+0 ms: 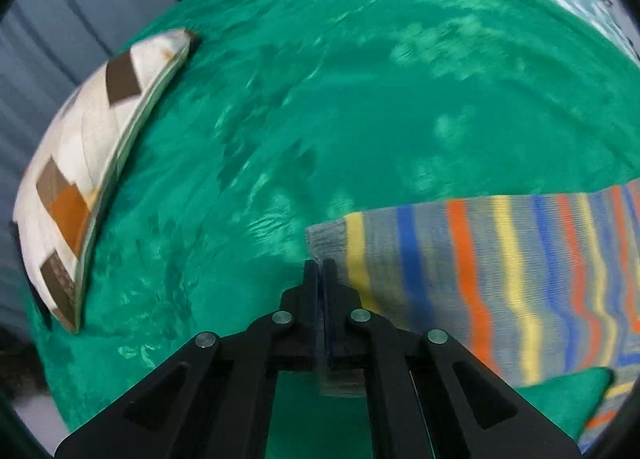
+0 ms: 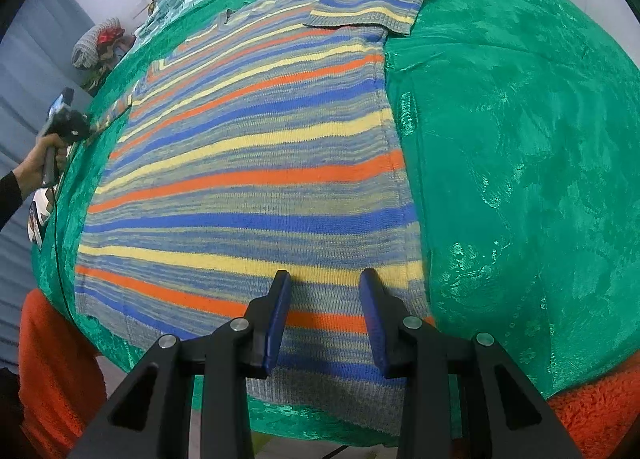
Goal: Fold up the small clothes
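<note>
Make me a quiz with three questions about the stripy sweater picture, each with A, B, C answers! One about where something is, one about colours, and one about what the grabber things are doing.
1. Where does the striped sweater lie?
A. Spread flat on the green cover
B. Hanging on a hook
C. Inside a basket

2. Which stripe colours does the sweater have?
A. Pink, black and white
B. Orange, yellow and blue on grey
C. Only green

3. How do the jaws of the two grippers stand?
A. Both wide open
B. Both shut
C. Left gripper shut, right gripper open

Answers:
1. A, since the right wrist view shows the sweater's body laid out on the green cover.
2. B, since orange, yellow and blue bands run across grey knit.
3. C, since the left jaws are pressed together on the sweater's sleeve edge, while the right jaws stand apart above the hem.
</note>
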